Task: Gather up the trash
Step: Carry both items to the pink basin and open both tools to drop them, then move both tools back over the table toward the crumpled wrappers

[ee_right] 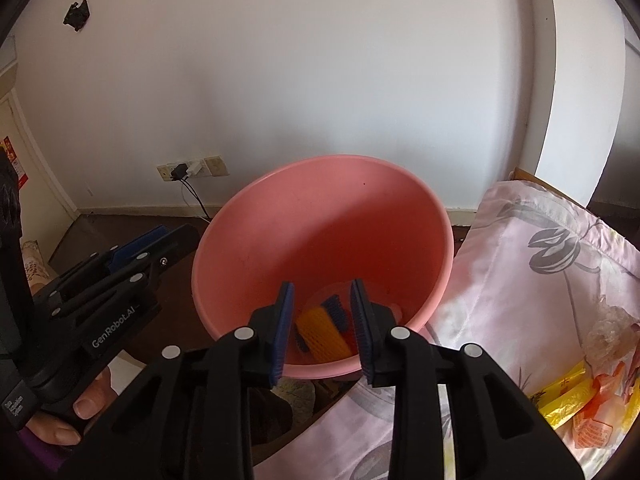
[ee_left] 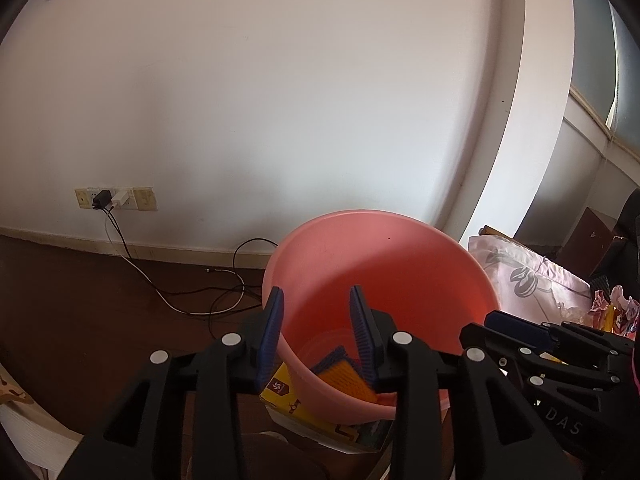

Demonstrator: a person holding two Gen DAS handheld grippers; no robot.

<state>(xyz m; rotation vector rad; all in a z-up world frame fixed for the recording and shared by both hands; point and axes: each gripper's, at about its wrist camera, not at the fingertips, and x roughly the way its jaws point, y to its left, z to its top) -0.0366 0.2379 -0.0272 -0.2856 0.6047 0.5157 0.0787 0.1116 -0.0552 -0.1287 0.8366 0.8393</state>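
Note:
A pink plastic bucket (ee_left: 400, 264) (ee_right: 320, 216) stands on the floor beside a bed. At its bottom lies trash: an orange foam net (ee_right: 320, 332) (ee_left: 348, 376) and a dark blue piece (ee_right: 334, 308). My left gripper (ee_left: 316, 336) is open and empty, its fingers straddling the bucket's near left rim. My right gripper (ee_right: 322, 332) is open and empty, above the bucket's near rim. More trash lies on the bed: yellow and orange wrappers (ee_right: 580, 400) and crumpled wrappers (ee_left: 616, 312).
A pink flowered bedsheet (ee_right: 520, 280) (ee_left: 532, 276) lies right of the bucket. A yellow box (ee_left: 288, 396) sits under the bucket's near side. Cables (ee_left: 192, 292) run over the dark floor from a wall socket (ee_left: 116, 199). A white wall stands behind.

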